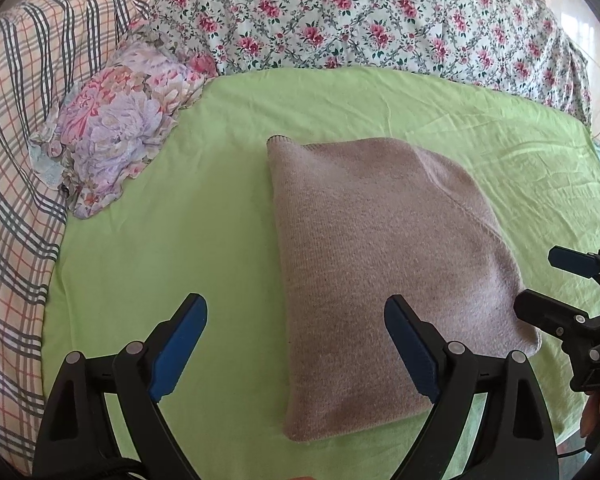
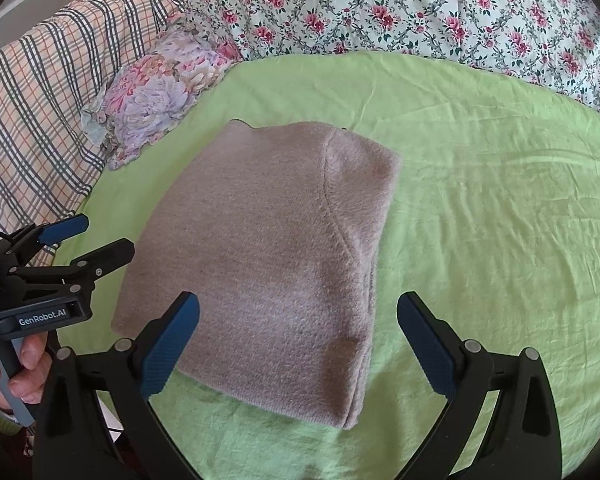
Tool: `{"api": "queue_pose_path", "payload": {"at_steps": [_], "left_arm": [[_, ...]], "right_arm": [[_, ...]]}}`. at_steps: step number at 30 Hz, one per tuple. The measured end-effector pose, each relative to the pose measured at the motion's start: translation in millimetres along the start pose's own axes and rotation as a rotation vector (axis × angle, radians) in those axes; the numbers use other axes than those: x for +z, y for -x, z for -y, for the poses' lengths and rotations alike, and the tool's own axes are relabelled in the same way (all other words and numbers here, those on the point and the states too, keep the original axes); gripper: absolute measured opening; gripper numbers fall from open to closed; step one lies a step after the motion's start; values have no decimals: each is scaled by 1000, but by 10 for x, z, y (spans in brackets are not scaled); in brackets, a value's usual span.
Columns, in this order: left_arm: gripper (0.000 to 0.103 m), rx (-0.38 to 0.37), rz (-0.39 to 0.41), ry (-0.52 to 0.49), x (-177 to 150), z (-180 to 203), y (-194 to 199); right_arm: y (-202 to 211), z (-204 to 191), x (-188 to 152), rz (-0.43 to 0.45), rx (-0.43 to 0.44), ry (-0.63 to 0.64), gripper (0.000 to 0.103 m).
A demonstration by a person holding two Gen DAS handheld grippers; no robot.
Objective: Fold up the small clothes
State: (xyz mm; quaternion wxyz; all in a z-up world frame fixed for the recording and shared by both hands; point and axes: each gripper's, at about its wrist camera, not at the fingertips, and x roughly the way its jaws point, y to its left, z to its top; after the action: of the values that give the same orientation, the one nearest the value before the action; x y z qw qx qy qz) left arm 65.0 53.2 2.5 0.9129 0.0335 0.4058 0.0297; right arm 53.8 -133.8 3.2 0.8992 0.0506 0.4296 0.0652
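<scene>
Two open grippers hang over a bed (image 1: 228, 152) spread with a green sheet, and neither holds anything. Behind the sheet a rose-print quilt (image 1: 340, 12) is heaped along the far side, a plaid blanket (image 1: 16, 128) runs down the left, and a ruffled floral pillow (image 1: 116, 132) sits in the corner between them, its edge resting on the green.

Near the middle of the sheet lies the task's garment, a pinkish-grey knit sweater (image 2: 260, 248), already folded into a compact, thick rectangle with its layered edges showing along the right side in the right wrist view. It lies flat and apart from the pillow.

Above its near left corner is the left gripper (image 1: 296, 354), jaws spread wide, one fingertip over the knit and one over bare sheet. Likewise the right gripper (image 2: 298, 344) has its jaws wide apart above the near right corner.

By the look of it, this piece is finished or needs only one last fold; next comes either pinching the near edge with both jaws or fetching another garment, none of which is in view.
</scene>
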Motion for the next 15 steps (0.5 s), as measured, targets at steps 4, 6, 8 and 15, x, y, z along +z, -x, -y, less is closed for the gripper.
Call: {"api": "queue_pose_path", "payload": {"at_steps": [4, 6, 8, 15], "left_arm": [[91, -12, -3, -6, -21, 20, -3], [91, -21, -6, -11, -58, 48, 3], [91, -24, -14, -21, -96, 75, -8], [91, -28, -30, -24, -153, 85, -33]], "right_arm": [[-18, 12, -13, -4, 4, -10, 99], [-31, 5, -38, -8, 10, -11, 99], [-61, -7, -60, -18, 13, -11, 99], [-96, -53, -92, -26, 16, -8, 99]]}}
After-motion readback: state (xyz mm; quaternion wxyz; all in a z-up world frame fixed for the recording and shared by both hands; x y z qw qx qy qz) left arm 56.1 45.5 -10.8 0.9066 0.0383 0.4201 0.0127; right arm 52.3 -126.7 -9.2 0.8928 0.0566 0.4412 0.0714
